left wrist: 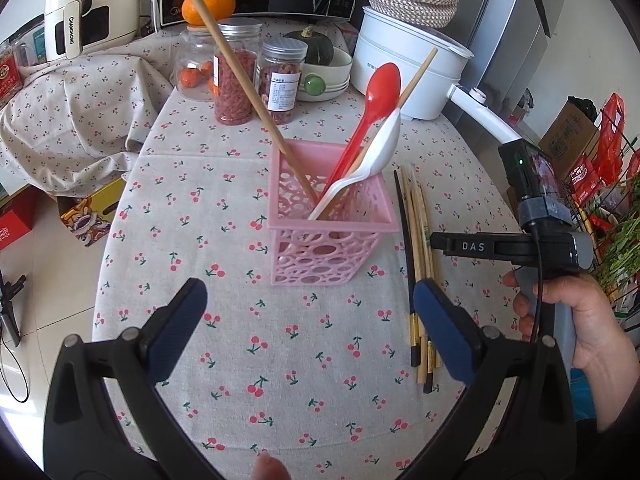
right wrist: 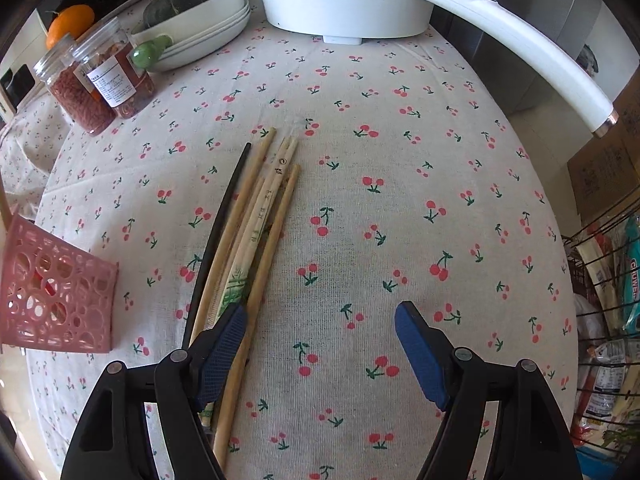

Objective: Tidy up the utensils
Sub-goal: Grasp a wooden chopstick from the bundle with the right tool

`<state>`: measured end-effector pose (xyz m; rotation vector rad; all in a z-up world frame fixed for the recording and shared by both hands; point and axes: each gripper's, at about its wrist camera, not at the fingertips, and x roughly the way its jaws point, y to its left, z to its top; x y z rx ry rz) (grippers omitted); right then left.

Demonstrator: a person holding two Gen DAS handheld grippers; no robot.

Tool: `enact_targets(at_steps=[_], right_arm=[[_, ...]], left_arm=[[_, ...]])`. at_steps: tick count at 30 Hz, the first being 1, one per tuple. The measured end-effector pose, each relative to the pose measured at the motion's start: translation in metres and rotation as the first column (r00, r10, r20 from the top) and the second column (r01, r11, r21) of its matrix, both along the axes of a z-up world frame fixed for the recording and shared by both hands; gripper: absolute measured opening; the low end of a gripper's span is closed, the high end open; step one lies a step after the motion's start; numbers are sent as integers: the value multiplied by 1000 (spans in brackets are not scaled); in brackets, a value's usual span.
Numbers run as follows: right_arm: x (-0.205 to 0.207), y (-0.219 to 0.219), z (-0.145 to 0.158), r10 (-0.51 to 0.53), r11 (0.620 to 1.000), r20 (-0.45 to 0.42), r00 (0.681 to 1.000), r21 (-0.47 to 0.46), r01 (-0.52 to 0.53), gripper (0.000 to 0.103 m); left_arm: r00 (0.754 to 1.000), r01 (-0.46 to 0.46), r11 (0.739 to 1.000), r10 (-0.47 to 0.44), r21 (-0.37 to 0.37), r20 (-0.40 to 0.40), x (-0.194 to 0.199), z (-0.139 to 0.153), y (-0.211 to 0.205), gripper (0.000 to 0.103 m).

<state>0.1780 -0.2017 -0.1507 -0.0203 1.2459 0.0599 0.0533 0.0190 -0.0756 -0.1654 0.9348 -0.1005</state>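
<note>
A pink perforated basket (left wrist: 320,236) stands mid-table and holds a red spoon (left wrist: 376,100), a white spoon (left wrist: 380,148) and two wooden chopsticks (left wrist: 244,88). Several loose chopsticks (left wrist: 418,248), wooden ones and a black one, lie on the cloth to its right. My left gripper (left wrist: 310,328) is open and empty, in front of the basket. My right gripper (right wrist: 320,352) is open and empty above the cloth; its left finger sits over the near ends of the loose chopsticks (right wrist: 256,232). The basket (right wrist: 52,292) shows at the left edge of the right wrist view.
Jars (left wrist: 236,80), stacked white bowls with a dark squash (left wrist: 320,68), a white electric pot (left wrist: 408,60) with a long handle (right wrist: 516,44) and an orange (left wrist: 208,4) stand at the table's back. A wire rack of packets (right wrist: 612,300) is off the right edge.
</note>
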Motion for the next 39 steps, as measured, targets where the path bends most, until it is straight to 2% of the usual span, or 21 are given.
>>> enact_targets(at_steps=[5,7,8,9,10,11,12,15,19,22,24,26,30,33,35,38,39], right_arm=[[2,9,-6,9,999,-1,1000,-49,-9,78],[1,9,-6,8,999,-5,1000,-41,-8,76],[1,8,-6,8,999,-6,1000,-39,-8,68],[1,7,-4,12,999,-6,1000,-38,-12,53],[1,5,-2,16,999,-11,1000,-34,-17,43],[-1,4,-1,17,999,-20,1000,-29,-18,25],[0,0,1,15,1000,-31,999,-21,-15,16],[1,-18,1,6,999,-69,998,44,-3,7],[-2,-47,3,-37,993,-100,994,104,47,7],[-7,-67,10,-52,992,-87,995,111,62,7],[-12,-83,18,-68,988,-69,995,135,76,7],[-17,-98,26,-87,985,-49,995,143,94,7],[-23,-125,33,-125,975,-47,991,178,132,7],[-22,-136,35,-135,969,-44,990,204,141,7],[-23,-136,37,-138,967,-37,990,212,143,7],[-21,-140,37,-146,958,-44,988,241,153,7],[-20,-141,37,-146,956,-45,988,250,153,7]], left_arm=[[1000,7,1000,-7,5,6,-1,2,1,103],[1000,14,1000,-14,9,9,-2,3,0,103],[1000,19,1000,-19,10,11,-3,4,-1,103],[1000,25,1000,-25,7,17,-4,6,-2,103],[999,34,999,-34,2,27,-6,8,-4,103],[998,43,999,-43,1,40,-8,11,-6,103],[997,53,999,-53,3,53,-11,14,-10,103],[992,85,996,-86,14,89,-18,21,-21,103],[988,126,991,-129,37,90,-22,21,-44,103],[977,197,974,-205,112,61,-21,18,-74,103],[966,252,952,-258,172,12,-17,13,-98,103],[959,284,939,-282,194,-39,-8,8,-118,103],[962,262,938,-234,226,-142,29,-6,-149,102],[959,247,945,-207,214,-191,61,-13,-166,91],[956,259,939,-216,224,-201,77,-16,-177,85],[949,275,929,-220,249,-225,104,-24,-191,61],[945,277,930,-219,242,-242,112,-28,-193,49]])
